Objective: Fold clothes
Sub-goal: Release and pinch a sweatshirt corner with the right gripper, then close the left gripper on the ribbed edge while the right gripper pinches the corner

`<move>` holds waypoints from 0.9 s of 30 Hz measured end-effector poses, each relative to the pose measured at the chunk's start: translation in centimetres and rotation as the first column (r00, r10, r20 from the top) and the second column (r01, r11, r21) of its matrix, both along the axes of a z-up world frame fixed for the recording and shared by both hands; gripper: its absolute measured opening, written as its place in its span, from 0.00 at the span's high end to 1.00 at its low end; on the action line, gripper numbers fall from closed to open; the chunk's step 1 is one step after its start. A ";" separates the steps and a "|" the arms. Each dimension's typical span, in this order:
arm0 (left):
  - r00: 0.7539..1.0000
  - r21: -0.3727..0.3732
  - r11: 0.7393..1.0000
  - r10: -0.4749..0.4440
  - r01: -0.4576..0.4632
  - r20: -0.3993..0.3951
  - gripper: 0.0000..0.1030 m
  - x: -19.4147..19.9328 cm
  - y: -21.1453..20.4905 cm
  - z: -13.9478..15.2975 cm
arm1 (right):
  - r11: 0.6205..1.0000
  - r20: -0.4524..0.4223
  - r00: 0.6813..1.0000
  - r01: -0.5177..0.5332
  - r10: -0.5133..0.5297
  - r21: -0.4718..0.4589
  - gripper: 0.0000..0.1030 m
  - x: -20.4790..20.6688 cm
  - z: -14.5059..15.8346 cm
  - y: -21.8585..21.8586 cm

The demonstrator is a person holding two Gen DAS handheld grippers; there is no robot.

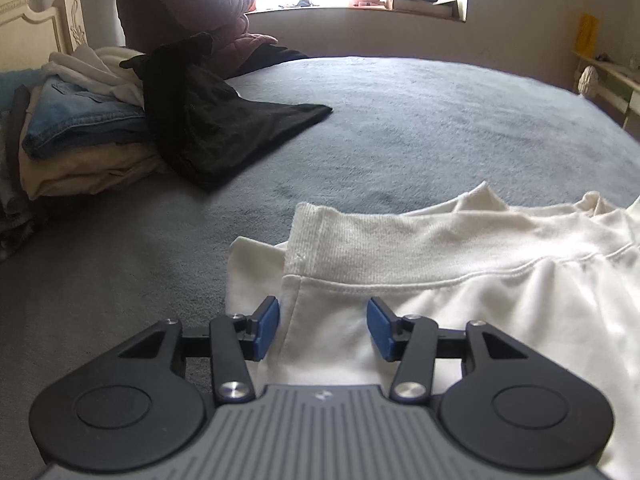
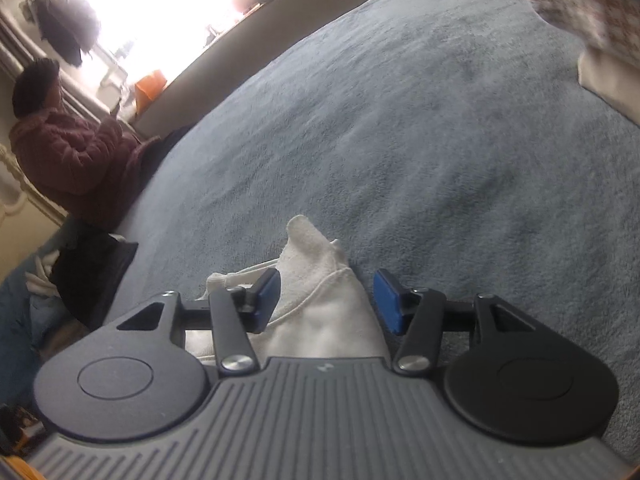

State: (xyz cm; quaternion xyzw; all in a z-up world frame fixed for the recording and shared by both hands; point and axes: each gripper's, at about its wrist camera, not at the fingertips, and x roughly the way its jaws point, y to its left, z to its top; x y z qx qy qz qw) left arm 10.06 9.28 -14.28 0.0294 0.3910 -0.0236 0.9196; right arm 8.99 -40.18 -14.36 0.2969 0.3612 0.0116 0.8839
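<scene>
White garment (image 1: 460, 280) lay on the grey bedspread (image 1: 400, 128), at 5 o'clock in the left wrist view. Ribbed hem band ran roughly 9-to-3 across that view; judged this its long axis here. Fabric looked soft, light and limp, so it was likely to sag and would need both corners pinched at the stitched band. Left gripper (image 1: 323, 328): jaws apart, straddling cloth with the pads clear of it. Right gripper (image 2: 326, 300): jaws apart, with a peaked corner of the garment (image 2: 320, 304) between them pointing to 12 o'clock, apparently unclamped.
</scene>
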 end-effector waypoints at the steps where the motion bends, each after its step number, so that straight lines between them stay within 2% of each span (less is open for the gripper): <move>1: 1.000 -0.010 1.000 -0.006 0.006 0.006 0.51 0.0 0.1 0.1 | 1.000 -0.002 1.000 -0.001 0.001 -0.004 0.50 0.2 0.2 0.2; 12: 1.000 -0.034 0.999 -0.021 0.022 0.015 0.52 1.1 0.4 -0.3 | 0.993 -0.018 0.997 -0.070 0.069 -0.098 0.50 1.9 1.3 2.1; 16: 1.000 -0.051 0.999 -0.010 0.011 0.020 0.52 1.6 0.7 -0.4 | 0.992 -0.024 0.997 -0.076 0.074 -0.100 0.50 2.1 0.9 2.3; 18: 1.000 -0.056 0.998 -0.007 0.009 0.027 0.56 1.7 0.8 -0.4 | 0.992 -0.026 0.997 -0.074 0.072 -0.099 0.50 2.2 0.7 2.3; 19: 1.000 -0.047 0.999 -0.008 0.009 0.030 0.63 1.8 0.8 -0.5 | 0.992 -0.026 0.997 -0.073 0.070 -0.099 0.50 2.2 0.6 2.3; 20: 0.999 -0.037 0.999 -0.009 0.010 0.034 0.75 1.9 0.8 -0.6 | 0.993 -0.027 0.997 -0.071 0.069 -0.098 0.50 2.2 0.6 2.2; 22: 0.999 -0.024 1.000 -0.007 0.008 0.041 0.88 1.9 0.9 -0.7 | 0.993 -0.028 0.997 -0.067 0.065 -0.095 0.50 2.2 0.4 2.2; 25: 0.998 -0.095 0.995 0.010 -0.004 0.058 0.90 1.5 2.0 -0.1 | 0.993 -0.030 0.997 -0.069 0.066 -0.095 0.50 2.2 0.3 2.1; 27: 0.997 -0.174 0.984 0.043 -0.031 0.067 0.90 1.4 3.4 0.3 | 0.993 -0.029 0.997 -0.072 0.069 -0.097 0.50 2.2 0.3 2.1</move>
